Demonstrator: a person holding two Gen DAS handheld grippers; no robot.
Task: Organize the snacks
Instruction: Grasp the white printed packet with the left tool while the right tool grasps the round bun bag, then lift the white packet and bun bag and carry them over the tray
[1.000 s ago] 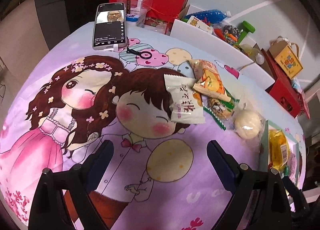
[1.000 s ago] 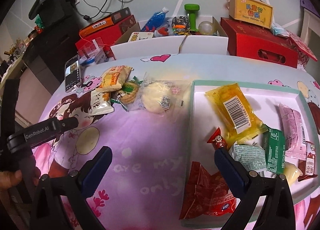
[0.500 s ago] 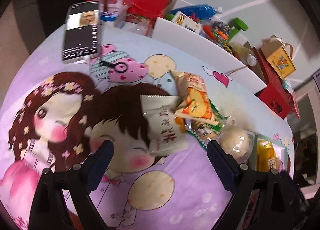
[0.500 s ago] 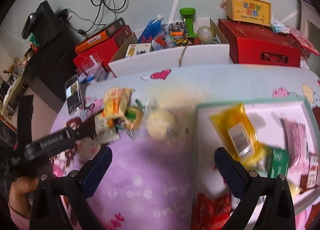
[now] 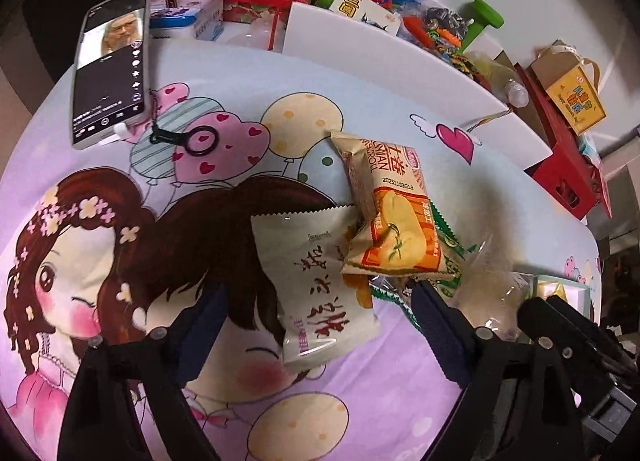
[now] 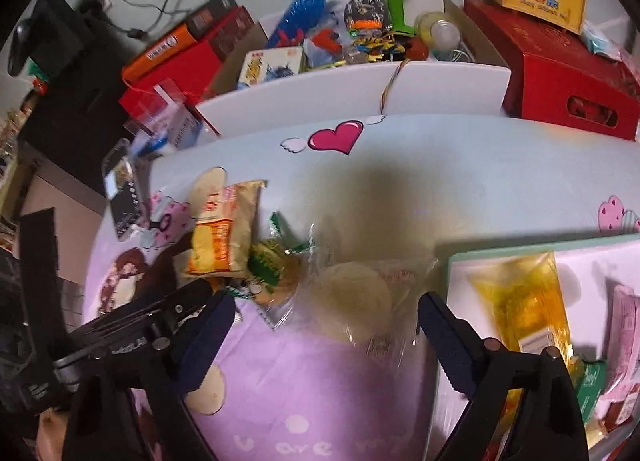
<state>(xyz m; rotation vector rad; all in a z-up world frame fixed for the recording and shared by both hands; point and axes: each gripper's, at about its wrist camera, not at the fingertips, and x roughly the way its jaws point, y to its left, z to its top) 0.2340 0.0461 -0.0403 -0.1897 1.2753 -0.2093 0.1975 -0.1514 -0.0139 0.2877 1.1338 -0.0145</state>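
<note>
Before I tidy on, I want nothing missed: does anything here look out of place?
Yes. Four snacks lie heaped on the cloth, outside the tray: the white packet, the orange packet overlapping it, a green-wrapped biscuit and a clear-wrapped bun.

The left gripper [image 5: 316,335] now sits much closer to the snack pile: the white packet [image 5: 320,285], a second ago well above its fingers in the left wrist view, now lies between them at lower centre, untouched. The phone [image 5: 110,65] slides to the upper left. The right gripper [image 6: 324,341] shifts left: the clear-wrapped bun [image 6: 356,305] now lies between its fingers, and the tray [image 6: 452,261] slips to the right edge. Both jaws have just narrowed slightly.
</note>
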